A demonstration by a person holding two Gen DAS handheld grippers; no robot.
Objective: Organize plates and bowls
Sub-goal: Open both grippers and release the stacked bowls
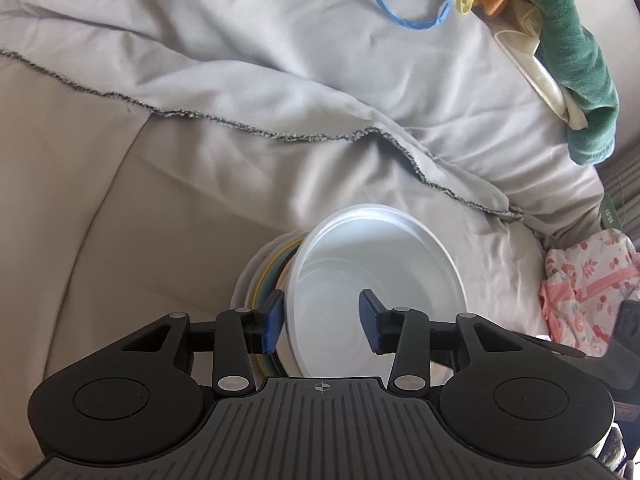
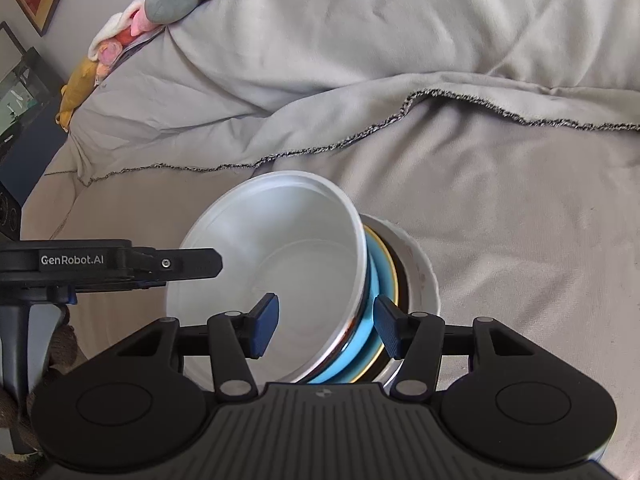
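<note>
While both grippers point down at a bed covered by a grey blanket (image 2: 500, 220), a stack of dishes (image 2: 400, 280) sits on the fabric directly under their fingertips. Topmost is a white bowl (image 2: 280, 256), tilted, nested in a blue dish (image 2: 372, 280); beneath that lie a yellow-rimmed dish, a dark one and a white plate (image 2: 424, 268) at the bottom.

Right gripper (image 2: 326, 326): its jaws straddle the near right wall of the white bowl. One blue finger (image 2: 264, 328) stands inside the bowl; the other is outside, against the blue dish's rim. The inner pad shows a gap to the bowl wall, so a firm clamp cannot be confirmed; the jaws stand partly open.

Left gripper (image 1: 322, 322): it straddles the opposite wall of the same bowl. Its left finger (image 1: 274, 322) sits outside, between the bowl wall and the coloured rims of the stack; the right finger is inside the bowl, clear of the wall. Jaws partly open, not pressing. Seen from the right wrist view, this gripper's body reaches in at the bowl's left rim.

Beyond the fingertips, a dark-stitched blanket hem (image 1: 280, 136) crosses the bed; a blue band (image 1: 412, 4) lies further off. Green cloth (image 1: 576, 60) is far right of the left fingers.
</note>
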